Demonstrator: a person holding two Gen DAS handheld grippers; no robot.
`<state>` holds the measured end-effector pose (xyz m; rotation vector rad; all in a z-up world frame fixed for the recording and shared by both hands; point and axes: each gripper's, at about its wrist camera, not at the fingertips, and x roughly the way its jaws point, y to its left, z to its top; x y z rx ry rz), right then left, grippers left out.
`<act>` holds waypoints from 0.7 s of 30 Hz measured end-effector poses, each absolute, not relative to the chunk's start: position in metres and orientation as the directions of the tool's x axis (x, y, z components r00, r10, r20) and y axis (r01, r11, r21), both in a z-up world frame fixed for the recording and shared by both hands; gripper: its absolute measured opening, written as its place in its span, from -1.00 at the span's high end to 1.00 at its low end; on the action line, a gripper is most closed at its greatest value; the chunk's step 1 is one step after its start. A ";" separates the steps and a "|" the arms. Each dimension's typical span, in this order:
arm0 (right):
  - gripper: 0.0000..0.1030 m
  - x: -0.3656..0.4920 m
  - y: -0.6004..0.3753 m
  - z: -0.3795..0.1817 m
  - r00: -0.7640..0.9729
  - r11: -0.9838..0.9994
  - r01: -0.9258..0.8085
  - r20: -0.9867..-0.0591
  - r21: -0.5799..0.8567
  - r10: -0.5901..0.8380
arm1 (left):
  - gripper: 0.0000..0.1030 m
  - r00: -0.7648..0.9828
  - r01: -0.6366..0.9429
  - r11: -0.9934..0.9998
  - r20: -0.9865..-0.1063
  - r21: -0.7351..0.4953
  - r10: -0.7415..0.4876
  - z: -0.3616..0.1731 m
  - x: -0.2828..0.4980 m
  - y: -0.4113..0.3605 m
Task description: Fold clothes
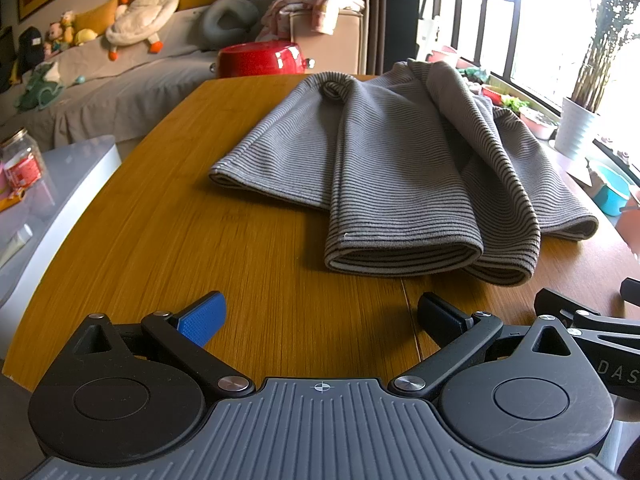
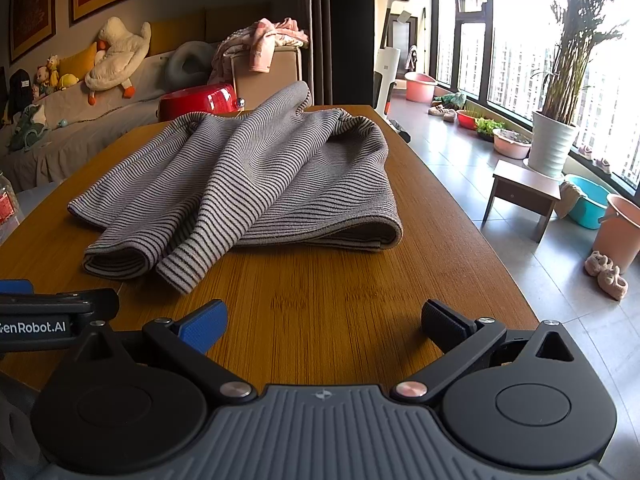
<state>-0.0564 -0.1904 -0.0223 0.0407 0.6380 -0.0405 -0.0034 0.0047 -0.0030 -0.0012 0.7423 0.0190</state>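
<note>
Both grippers hover low over the near edge of the wooden table, side by side, each with its jaws spread wide and nothing between them: the left gripper faces the table's middle, and the right gripper sits just beside it, nearer the window side. Beyond them, on the middle of the table and reaching toward its far edge, lies the striped grey shirt, apart from both grippers. It looks partly folded: its sides seem turned inward into long overlapping panels, with two rolled hems pointing at the near edge and the collar toward the far edge. The layers are loose and rumpled, one flap sliding off the other at the near end. My reading is that the lengthwise folds are made and the crosswise fold remains. That move would call for each gripper to reach forward, close on one near hem corner through all layers, and carry both together toward the collar, keeping the panels stacked.
</note>
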 end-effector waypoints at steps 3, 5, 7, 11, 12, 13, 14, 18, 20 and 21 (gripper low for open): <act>-1.00 -0.056 -0.190 -0.022 0.802 0.998 0.050 -0.596 0.023 -0.026 | -1.00 0.737 -0.018 1.000 -0.676 0.006 0.017 -0.003 -0.003 0.005; -1.00 -0.057 -0.190 -0.022 0.802 0.998 0.050 -0.596 0.022 -0.027 | -1.00 0.737 -0.017 1.000 -0.676 0.006 0.017 -0.003 -0.003 0.005; -1.00 -0.057 -0.190 -0.022 0.802 0.999 0.050 -0.596 0.022 -0.027 | -1.00 0.737 -0.017 1.000 -0.675 0.006 0.017 -0.003 -0.004 0.005; -1.00 -0.057 -0.190 -0.022 0.802 0.999 0.050 -0.597 0.022 -0.027 | -1.00 0.738 -0.017 1.000 -0.675 0.006 0.017 -0.003 -0.003 0.005; -1.00 -0.057 -0.190 -0.022 0.802 0.999 0.050 -0.597 0.022 -0.027 | -1.00 0.738 -0.018 1.000 -0.675 0.006 0.017 -0.003 -0.003 0.005; -1.00 -0.057 -0.190 -0.022 0.802 0.999 0.050 -0.597 0.022 -0.027 | -1.00 0.738 -0.018 1.000 -0.675 0.006 0.017 -0.003 -0.003 0.005; -1.00 -0.057 -0.190 -0.022 0.802 0.999 0.050 -0.597 0.022 -0.027 | -1.00 0.738 -0.017 1.000 -0.674 0.006 0.017 -0.003 -0.003 0.005; -1.00 -0.057 -0.190 -0.022 0.802 0.999 0.051 -0.597 0.020 -0.029 | -1.00 0.739 -0.017 1.000 -0.674 0.007 0.017 -0.003 -0.004 0.005; -1.00 -0.057 -0.189 -0.022 0.801 0.999 0.050 -0.598 0.016 -0.030 | -1.00 0.739 -0.017 1.000 -0.674 0.007 0.017 -0.003 -0.004 0.004; -1.00 -0.057 -0.189 -0.022 0.800 0.999 0.049 -0.599 0.014 -0.031 | -1.00 0.739 -0.016 1.000 -0.674 0.008 0.017 -0.003 -0.004 0.004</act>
